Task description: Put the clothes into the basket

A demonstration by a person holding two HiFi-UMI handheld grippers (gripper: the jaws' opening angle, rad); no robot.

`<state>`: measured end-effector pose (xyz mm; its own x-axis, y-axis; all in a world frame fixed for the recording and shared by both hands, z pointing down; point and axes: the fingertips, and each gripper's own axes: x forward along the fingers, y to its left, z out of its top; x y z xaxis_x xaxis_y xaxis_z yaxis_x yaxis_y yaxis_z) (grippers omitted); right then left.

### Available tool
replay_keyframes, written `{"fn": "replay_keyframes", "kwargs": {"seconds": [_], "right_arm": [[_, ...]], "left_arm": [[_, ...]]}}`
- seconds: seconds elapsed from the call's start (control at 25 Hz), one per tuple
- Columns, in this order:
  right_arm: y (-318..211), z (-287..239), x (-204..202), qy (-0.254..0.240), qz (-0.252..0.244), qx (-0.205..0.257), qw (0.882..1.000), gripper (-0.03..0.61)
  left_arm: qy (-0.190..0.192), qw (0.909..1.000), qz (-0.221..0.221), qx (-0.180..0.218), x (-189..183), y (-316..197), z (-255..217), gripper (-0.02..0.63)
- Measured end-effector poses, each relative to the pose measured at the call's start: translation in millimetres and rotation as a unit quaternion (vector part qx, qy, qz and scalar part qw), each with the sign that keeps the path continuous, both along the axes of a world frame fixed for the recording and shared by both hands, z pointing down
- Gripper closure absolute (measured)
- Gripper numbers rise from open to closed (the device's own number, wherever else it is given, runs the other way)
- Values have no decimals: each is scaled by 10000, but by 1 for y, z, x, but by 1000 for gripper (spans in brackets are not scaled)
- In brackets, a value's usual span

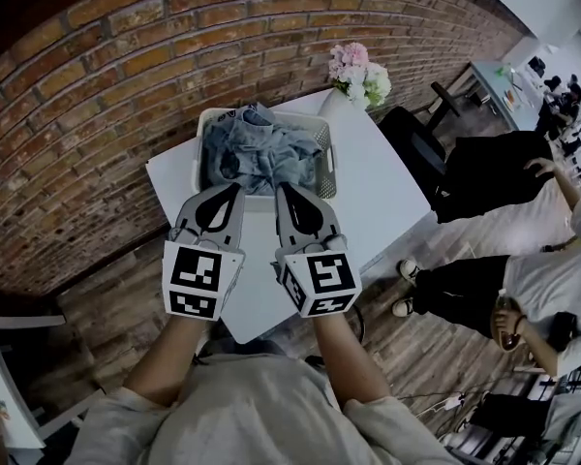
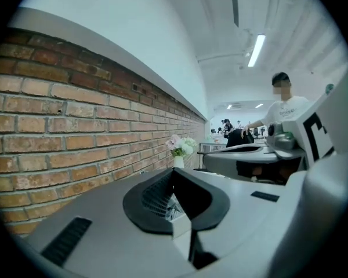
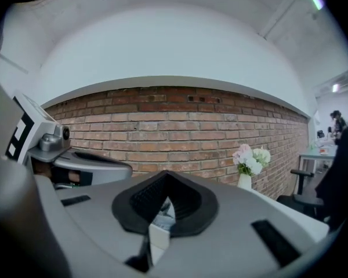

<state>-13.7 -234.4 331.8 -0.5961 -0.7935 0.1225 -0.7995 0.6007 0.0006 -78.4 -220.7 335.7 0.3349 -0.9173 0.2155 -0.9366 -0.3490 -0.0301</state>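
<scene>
Clothes [image 1: 257, 153] fill one basket [image 1: 325, 158]; left tongs [image 1: 237, 188] and right tongs [image 1: 281, 188] closed.

Overhead, plus roughly level gripper views

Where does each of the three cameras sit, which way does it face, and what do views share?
Head view: on the person's head, looking steeply down at the basket of clothes on the table; forearms, left gripper, right gripper show.
Left gripper view: on the left gripper, along its shut jaws, brick wall to the left; right gripper alongside.
Right gripper view: likewise, facing that wall; left gripper alongside.
Shared: the flowers appear in all three.
</scene>
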Motion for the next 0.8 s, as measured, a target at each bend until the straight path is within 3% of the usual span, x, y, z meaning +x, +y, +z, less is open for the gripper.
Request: {"fn": "replay_keyframes", "kwargs": {"seconds": [0.32,0.8], "right_arm": [[48,-34,4,-101,-89,380,9992,572],[103,-50,6,-50,-96,532,9985,572]], "left_arm": [[-184,9986,137,477,6,41,-37,605],[-85,9978,387,534,18,96,-51,605]]}}
